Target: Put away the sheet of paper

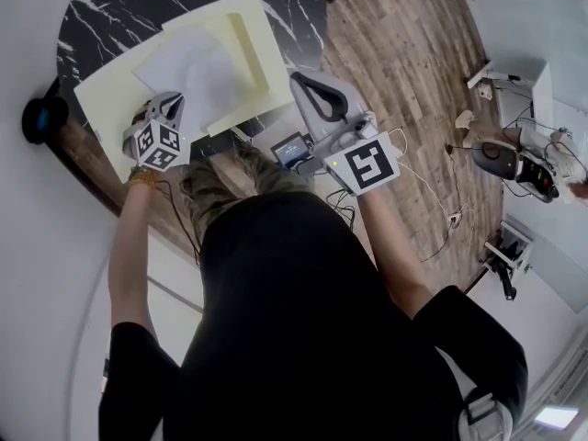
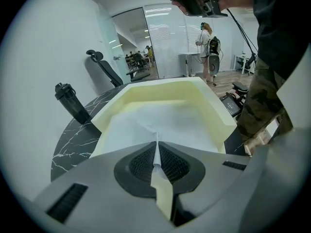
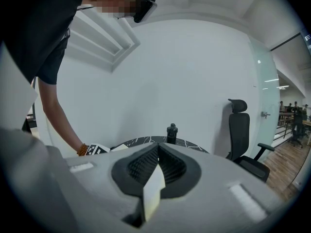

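Sheet of paper (image 1: 197, 72): white, lying on the open pale-yellow folder (image 1: 248, 39) on the black marble table (image 1: 138, 7).
Left hand-held gripper (image 1: 170, 108): we are pinching the sheet's near edge, jaws closed on it.
Right hand-held gripper (image 1: 312, 95): we are holding it off the table, jaws together, empty.
Step, as we are judging it: laying the sheet into the folder.
Next, likely: letting the sheet go flat, then closing the folder's raised flap over it.

Office, shown by desk chair (image 2: 104, 71) and glass partitions (image 2: 167, 38).
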Motion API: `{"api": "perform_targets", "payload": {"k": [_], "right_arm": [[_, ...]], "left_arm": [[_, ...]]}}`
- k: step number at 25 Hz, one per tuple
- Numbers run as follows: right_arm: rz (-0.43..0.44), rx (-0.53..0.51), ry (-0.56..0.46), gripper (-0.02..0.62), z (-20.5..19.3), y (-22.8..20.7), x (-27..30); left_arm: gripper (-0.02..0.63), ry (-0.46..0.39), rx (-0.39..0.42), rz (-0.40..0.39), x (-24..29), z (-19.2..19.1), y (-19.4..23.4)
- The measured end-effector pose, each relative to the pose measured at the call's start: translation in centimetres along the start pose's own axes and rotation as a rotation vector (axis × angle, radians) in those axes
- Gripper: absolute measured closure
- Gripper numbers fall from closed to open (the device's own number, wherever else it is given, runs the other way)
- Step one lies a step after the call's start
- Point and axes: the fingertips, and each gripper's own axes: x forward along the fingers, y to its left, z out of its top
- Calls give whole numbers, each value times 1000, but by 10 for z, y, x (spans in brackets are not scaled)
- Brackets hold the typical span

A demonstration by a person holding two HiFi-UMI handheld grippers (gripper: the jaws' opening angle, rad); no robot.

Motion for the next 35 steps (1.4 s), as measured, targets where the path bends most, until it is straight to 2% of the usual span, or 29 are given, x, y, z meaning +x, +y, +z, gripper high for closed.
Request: {"api": "perform_targets", "payload": {"k": [12, 35], "right_arm": [[6, 6, 11, 597, -5, 1, 3], [-17, 5, 26, 597, -17, -12, -7]], "left_arm": [[580, -14, 13, -16, 9, 9, 0], [580, -34, 140, -67, 50, 59, -4]]}}
